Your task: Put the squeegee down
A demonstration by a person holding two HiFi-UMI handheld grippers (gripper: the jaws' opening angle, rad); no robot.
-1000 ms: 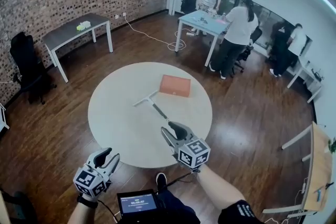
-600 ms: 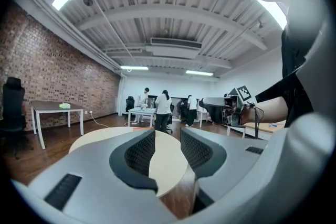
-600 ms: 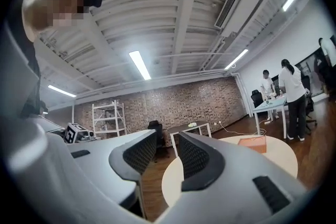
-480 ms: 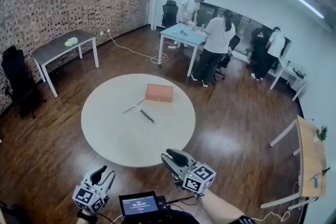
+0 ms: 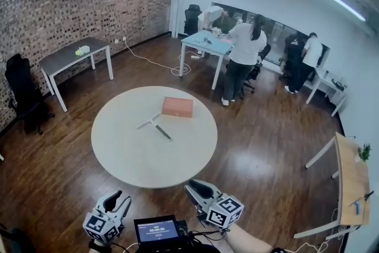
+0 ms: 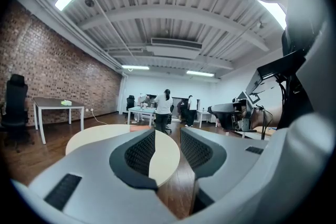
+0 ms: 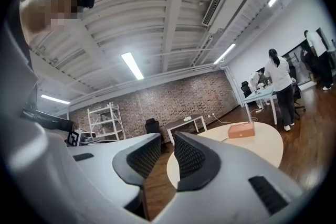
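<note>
The squeegee (image 5: 154,125), a pale T-shaped bar with a dark handle, lies flat on the round white table (image 5: 118,169), left of centre. My right gripper (image 5: 196,189) hovers off the table's near edge, well apart from the squeegee, jaws parted and nothing between them (image 7: 168,157). My left gripper (image 5: 118,201) hangs lower left, also off the table, open and empty (image 6: 168,149). Neither gripper view shows the squeegee.
An orange box (image 5: 177,106) sits on the table just beyond the squeegee. Several people stand around a light-blue table (image 5: 204,41) at the back. A grey table (image 5: 74,56) and a black chair (image 5: 23,92) stand left, a wooden desk (image 5: 349,181) right, a small screen (image 5: 157,229) below.
Both grippers have drawn back from the table towards the person. A second ago the right gripper was over the table by the squeegee's handle; the squeegee stays lying on the table.
</note>
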